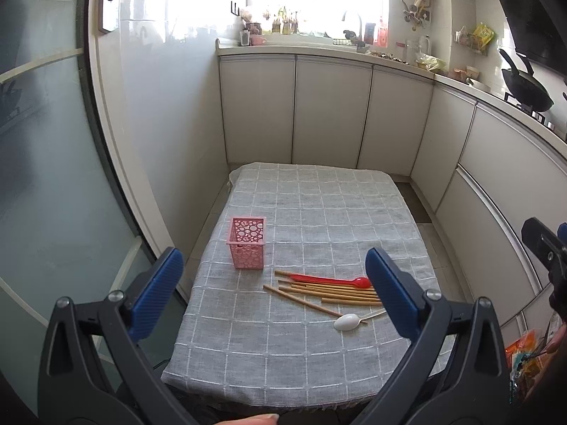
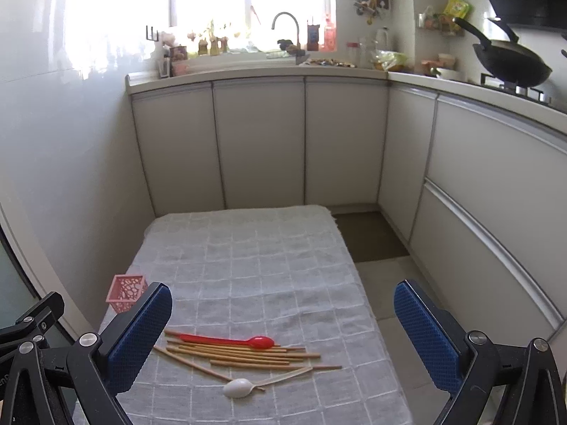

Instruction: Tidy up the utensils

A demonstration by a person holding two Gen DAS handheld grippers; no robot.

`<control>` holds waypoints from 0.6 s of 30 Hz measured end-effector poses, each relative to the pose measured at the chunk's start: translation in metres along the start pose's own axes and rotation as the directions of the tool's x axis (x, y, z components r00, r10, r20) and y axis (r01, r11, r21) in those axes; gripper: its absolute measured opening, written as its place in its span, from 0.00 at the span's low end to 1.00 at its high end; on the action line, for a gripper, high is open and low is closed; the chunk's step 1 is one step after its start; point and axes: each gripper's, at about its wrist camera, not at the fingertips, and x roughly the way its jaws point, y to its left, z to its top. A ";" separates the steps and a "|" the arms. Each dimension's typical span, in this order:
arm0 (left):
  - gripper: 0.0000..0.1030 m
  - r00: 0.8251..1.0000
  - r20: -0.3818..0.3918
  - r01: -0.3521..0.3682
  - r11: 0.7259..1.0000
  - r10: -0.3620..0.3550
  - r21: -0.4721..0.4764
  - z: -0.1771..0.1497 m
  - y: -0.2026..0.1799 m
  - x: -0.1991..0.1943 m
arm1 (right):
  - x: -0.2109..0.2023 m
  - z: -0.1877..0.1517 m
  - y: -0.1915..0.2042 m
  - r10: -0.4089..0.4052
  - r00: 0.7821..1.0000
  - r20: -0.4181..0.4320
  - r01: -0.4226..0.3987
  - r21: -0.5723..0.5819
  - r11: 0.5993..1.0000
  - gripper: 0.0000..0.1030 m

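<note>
Left wrist view alone shows a fingertip (image 1: 264, 417) at the bottom edge. Left gripper (image 1: 274, 292) and right gripper (image 2: 283, 340) both gape wide, empty. On the grey checked tablecloth (image 1: 319, 205): pink perforated holder (image 1: 247, 242) upright; beside it wooden chopsticks (image 1: 329, 292) bundled, red spoon (image 1: 329, 280) atop, white spoon (image 1: 347, 321) nearest.

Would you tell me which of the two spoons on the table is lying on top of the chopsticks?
The red spoon: it rests along the far edge of the chopsticks, while the white spoon lies nearer the camera, bowl on the cloth.

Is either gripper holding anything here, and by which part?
Nothing is held. The left gripper and right gripper are both open and empty.
</note>
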 end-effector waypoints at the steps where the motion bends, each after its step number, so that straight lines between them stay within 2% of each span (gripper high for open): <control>1: 0.99 1.000 0.002 0.002 1.000 -0.002 0.005 0.003 -0.001 -0.001 | -0.001 0.003 0.000 -0.001 1.000 0.004 0.001 0.007 1.000 1.00; 5: 0.99 1.000 -0.002 0.009 0.999 -0.009 0.036 0.012 -0.005 -0.002 | -0.001 0.010 -0.002 -0.011 1.000 0.003 0.011 0.023 1.000 1.00; 14: 0.99 1.000 0.000 0.029 0.996 -0.030 0.080 0.019 -0.011 0.002 | 0.010 0.020 0.007 -0.011 1.000 -0.004 0.011 -0.022 1.000 1.00; 18: 0.99 1.000 -0.006 0.017 0.998 -0.017 0.063 0.022 -0.006 0.007 | 0.017 0.022 0.010 -0.011 1.000 -0.009 0.011 -0.044 0.999 1.00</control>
